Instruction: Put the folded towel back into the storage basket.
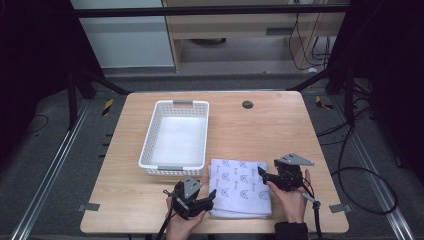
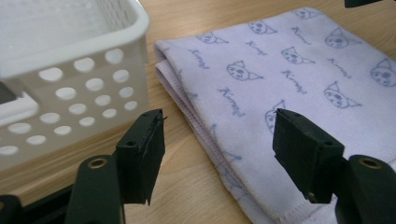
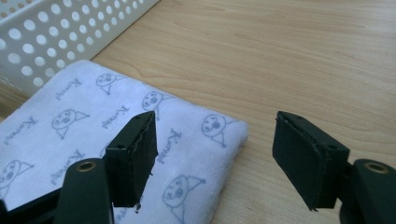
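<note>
Step in hand, as it looks: approach before the grasp. Both grippers are set at opposite edges of the folded towel, which lies flat on the table, just in front of the white basket and a bit to its right. Neither has hold of anything yet.

Left gripper: jaws wide apart, nothing between them but air. In the left gripper view the towel's folded edge runs up between the two fingers, closer to the right-hand finger, which sits over the cloth; the other finger is over bare wood, w/ the basket wall just beyond it.

Right gripper: also wide open, empty. In the right gripper view the towel corner sits between the fingers, nearer the left-hand finger; the other finger hangs over bare table.

Next move, prob.: drop each gripper so one finger slides under the edge & the other lands on top, then close. Needs all layers caught, else the fold opens on the lift. Then likely lift together, level, and over into the basket.

Views compared: the high view gives the overall layout — towel vs. basket, both hands at the near edge. The left gripper view adds the stacked layers at the fold; the right gripper view shows the rounded corner thickness. Jaw gaps are clearest in the two gripper views.
</note>
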`<act>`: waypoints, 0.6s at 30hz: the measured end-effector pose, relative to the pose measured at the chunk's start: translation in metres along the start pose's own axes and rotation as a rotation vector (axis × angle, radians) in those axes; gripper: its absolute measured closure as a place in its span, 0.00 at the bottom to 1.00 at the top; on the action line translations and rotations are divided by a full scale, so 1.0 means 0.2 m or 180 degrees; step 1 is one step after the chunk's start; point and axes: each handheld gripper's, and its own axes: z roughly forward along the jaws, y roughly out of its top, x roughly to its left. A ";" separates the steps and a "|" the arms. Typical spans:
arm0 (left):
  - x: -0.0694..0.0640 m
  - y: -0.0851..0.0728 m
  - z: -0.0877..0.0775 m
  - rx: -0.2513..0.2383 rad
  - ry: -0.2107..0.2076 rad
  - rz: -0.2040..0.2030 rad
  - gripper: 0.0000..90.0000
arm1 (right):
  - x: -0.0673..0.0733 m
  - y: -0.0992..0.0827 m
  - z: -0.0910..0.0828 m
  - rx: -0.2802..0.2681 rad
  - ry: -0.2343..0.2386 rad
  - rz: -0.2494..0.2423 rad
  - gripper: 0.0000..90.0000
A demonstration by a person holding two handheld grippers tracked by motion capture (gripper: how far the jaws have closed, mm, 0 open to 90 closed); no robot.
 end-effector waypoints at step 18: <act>-0.01 -0.05 0.12 0.0173 -0.0065 -0.0036 0.41 | -0.01 -0.08 0.13 0.0291 0.0071 0.0076 0.42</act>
